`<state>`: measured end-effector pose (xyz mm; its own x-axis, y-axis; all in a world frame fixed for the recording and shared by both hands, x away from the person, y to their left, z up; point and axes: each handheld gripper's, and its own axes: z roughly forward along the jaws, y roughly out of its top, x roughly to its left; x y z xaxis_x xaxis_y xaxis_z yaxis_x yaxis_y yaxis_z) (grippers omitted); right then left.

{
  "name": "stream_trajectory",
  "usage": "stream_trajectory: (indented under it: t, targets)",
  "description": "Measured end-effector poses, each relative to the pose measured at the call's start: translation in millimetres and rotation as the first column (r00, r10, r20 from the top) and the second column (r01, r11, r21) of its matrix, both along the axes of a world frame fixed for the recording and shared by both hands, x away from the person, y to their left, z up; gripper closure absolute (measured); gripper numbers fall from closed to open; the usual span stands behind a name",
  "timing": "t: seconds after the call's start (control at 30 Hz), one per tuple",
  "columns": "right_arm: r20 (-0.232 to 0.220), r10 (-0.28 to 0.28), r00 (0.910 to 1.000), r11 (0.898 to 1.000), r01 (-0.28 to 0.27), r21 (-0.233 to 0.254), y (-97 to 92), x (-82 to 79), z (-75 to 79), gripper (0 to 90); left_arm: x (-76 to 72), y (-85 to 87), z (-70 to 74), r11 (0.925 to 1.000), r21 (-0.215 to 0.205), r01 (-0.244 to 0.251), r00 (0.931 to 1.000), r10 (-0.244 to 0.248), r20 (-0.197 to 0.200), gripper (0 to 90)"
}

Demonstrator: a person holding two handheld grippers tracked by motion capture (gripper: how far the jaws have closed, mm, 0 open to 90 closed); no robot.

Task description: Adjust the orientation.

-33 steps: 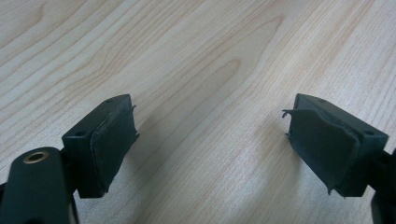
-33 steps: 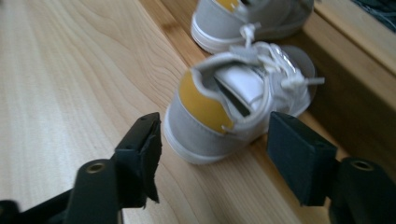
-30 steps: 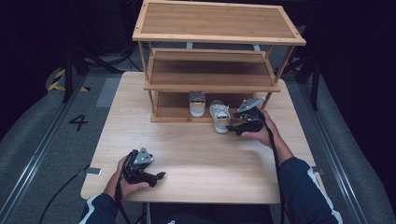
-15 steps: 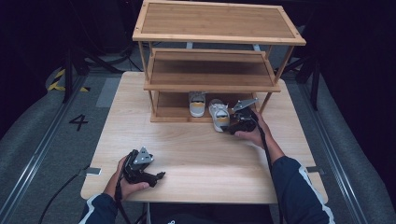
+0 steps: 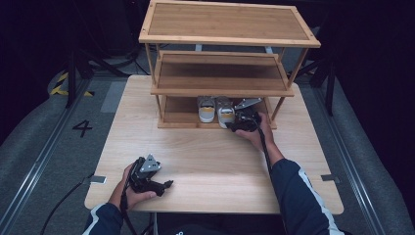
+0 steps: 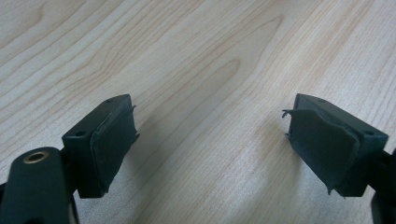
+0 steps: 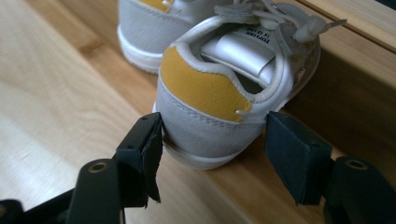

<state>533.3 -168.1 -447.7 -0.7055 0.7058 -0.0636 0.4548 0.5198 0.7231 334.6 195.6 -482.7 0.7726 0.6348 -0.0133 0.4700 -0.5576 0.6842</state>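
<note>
High view: wooden rack on table; two shoes on rack's bottom shelf, right shoe beside left shoe. Right gripper at rack's front edge, touching right shoe heel. Left gripper well short of rack, near table front.

Left gripper view: jaws spread, empty, bare table between.

Right gripper view: jaws flank right shoe heel, pads touching or nearly; pinch not certain. Likely step: seating shoe on shelf. Next: spread jaws, back away from rack.

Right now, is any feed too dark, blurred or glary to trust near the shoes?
High view: table evenly lit, surroundings black, bottom shelf shadowed. Right gripper view: shoe heel sharp, jaws and far edges soft, no glare. Left gripper view: wood grain clear, soft jaw shadows.
</note>
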Motion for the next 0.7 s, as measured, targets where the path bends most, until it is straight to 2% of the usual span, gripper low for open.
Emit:
stream_trajectory:
  t: [0.13, 0.23, 0.33, 0.47, 0.57, 0.7]
  targets:
    - [-0.003, -0.023, 0.9997, 1.000, 0.023, -0.006, 4.3, 5.0, -0.4, 38.2, 0.0, 0.0, 0.0, 1.0000, 0.000, 0.000, 1.0000, 0.000, 0.000, 15.4]
    - [0.017, -0.024, 0.9996, 1.000, 0.024, -0.008, 7.1, 8.1, -1.6, 38.2, 0.0, 0.0, 0.0, 1.0000, 0.000, 0.000, 1.0000, 0.000, 0.000, 15.4]
    - [0.013, -0.047, 0.9988, 0.999, 0.047, 0.008, 10.2, 11.1, -3.1, 38.2, 0.0, 0.0, 0.0, 1.0000, 0.000, 0.000, 1.0000, 0.000, 0.000, 15.4]
    - [0.017, -0.075, 0.9970, 0.997, 0.075, -0.002, 16.4, 13.3, -4.8, 38.2, 0.0, 0.0, 0.0, 1.0000, 0.000, 0.000, 1.0000, 0.000, 0.000, 15.4]
    - [0.030, -0.083, 0.9961, 0.996, 0.084, -0.014, 20.4, 15.1, -6.5, 38.0, 0.0, 0.0, 0.0, 1.0000, 0.000, 0.000, 1.0000, 0.000, 0.000, 15.4]
    - [0.029, -0.092, 0.9954, 0.996, 0.092, -0.002, 22.0, 15.5, -7.5, 37.4, 0.0, 0.0, 0.0, 1.0000, 0.000, 0.000, 1.0000, 0.000, 0.000, 15.4]
